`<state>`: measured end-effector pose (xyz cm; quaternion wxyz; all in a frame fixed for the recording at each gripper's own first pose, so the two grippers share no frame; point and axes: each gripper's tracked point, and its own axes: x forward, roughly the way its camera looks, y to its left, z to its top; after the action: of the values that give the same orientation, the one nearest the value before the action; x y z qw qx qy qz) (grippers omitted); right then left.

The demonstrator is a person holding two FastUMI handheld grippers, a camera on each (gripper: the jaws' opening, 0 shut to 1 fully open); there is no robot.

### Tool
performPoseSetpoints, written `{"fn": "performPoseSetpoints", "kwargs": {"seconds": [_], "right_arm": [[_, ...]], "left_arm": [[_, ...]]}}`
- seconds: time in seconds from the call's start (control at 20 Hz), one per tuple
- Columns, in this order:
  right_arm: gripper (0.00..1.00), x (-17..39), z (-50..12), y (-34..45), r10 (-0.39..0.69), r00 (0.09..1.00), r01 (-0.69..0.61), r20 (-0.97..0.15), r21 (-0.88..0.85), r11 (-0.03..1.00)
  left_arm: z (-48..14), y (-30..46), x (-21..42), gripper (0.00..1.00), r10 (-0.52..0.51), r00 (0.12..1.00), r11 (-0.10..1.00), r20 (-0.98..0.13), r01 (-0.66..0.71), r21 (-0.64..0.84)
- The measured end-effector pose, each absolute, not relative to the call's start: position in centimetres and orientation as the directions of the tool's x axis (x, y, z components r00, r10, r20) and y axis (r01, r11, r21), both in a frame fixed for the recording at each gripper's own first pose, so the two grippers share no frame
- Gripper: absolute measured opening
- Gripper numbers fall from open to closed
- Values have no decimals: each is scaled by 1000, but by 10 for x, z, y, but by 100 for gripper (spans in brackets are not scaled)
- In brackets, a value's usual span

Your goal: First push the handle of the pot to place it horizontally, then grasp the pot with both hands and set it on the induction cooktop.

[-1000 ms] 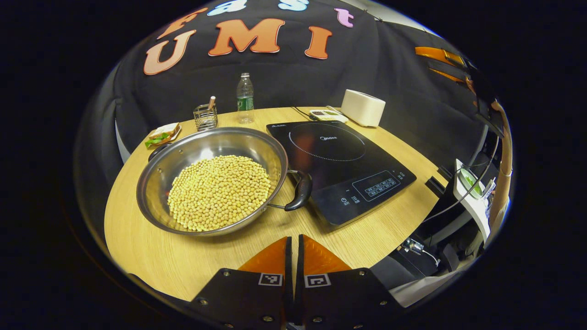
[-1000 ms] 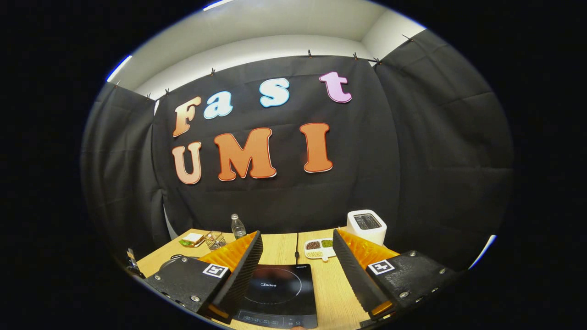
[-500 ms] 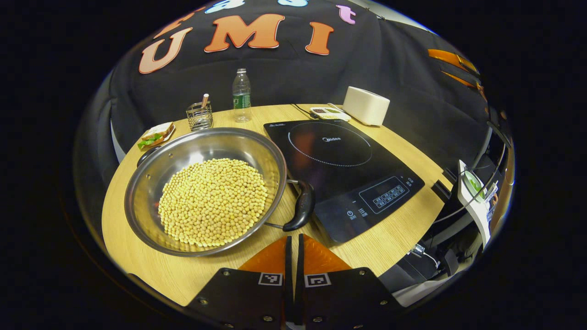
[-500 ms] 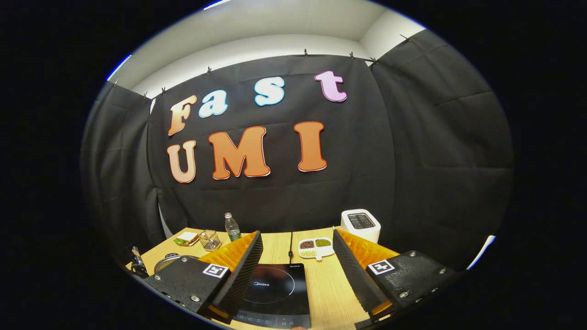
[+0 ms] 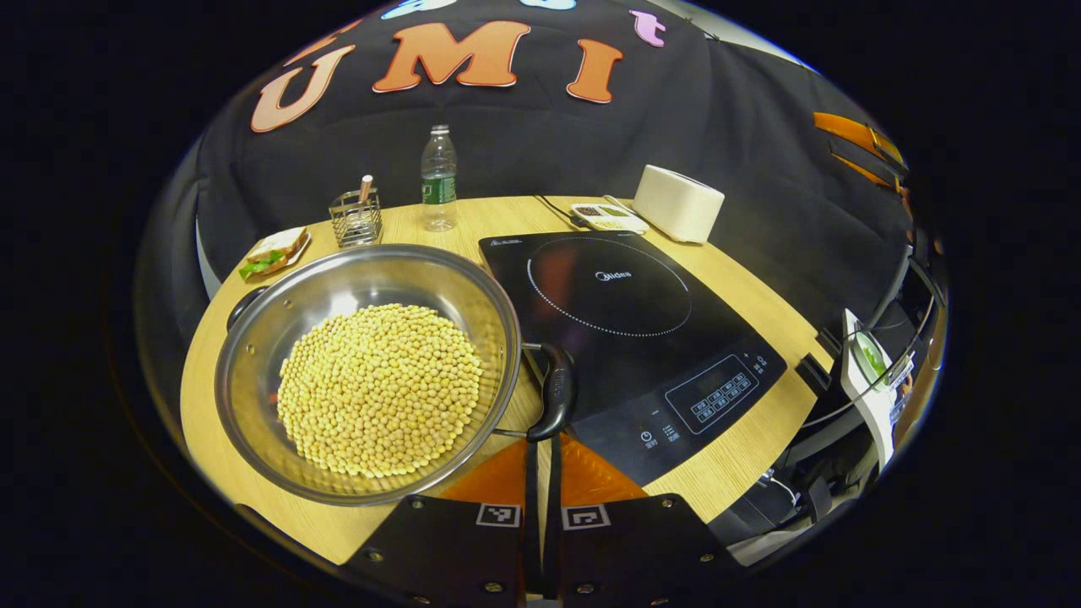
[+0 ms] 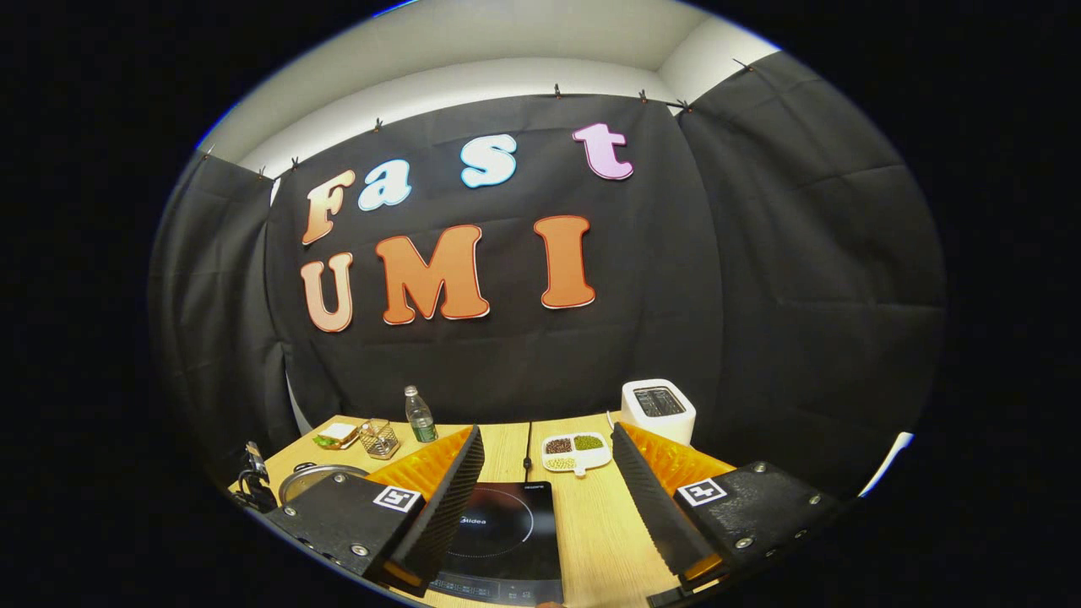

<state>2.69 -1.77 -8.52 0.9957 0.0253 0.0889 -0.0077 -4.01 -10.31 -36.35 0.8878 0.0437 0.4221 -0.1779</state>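
left gripper [image 5: 540,452], fingers together, has closed in on the pot handle [image 5: 555,393].

Pot [image 5: 253,338] on table [image 5: 743,473], left of cooktop [image 5: 625,338].

Right gripper [image 6: 547,507] gapes above the induction cooktop [image 6: 498,540] at the tabletop's [image 6: 604,540] near edge; seemingly the pot [image 6: 308,481] sits left.
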Motion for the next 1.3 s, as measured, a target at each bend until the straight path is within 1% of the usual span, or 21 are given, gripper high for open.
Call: {"fn": "performPoseSetpoints", "kwargs": {"seconds": [0.4, 0.55, 0.85, 1.1, 1.3], "right_arm": [[95, 40, -105, -45, -55, 975, 70, -216, 65, 995], [95, 46, -111, -51, -67, 971, 84, -227, 66, 994], [95, 56, -119, -48, -69, 968, 85, -241, 57, 995], [95, 62, -123, -48, -78, 965, 92, -250, 46, 995], [95, 67, -123, -50, -91, 964, 104, -249, 41, 994]], "left_arm": [[-369, -115, -12, 3, -303, 564, 927, -768, 362, -99], [-369, -115, -3, 2, -303, 567, 926, -766, 367, -94], [-370, -116, 15, 1, -302, 575, 923, -760, 377, -81], [-373, -124, 29, 1, -334, 565, 920, -755, 368, -132], [-371, -127, 44, 1, -336, 572, 915, -748, 388, -114]]}}
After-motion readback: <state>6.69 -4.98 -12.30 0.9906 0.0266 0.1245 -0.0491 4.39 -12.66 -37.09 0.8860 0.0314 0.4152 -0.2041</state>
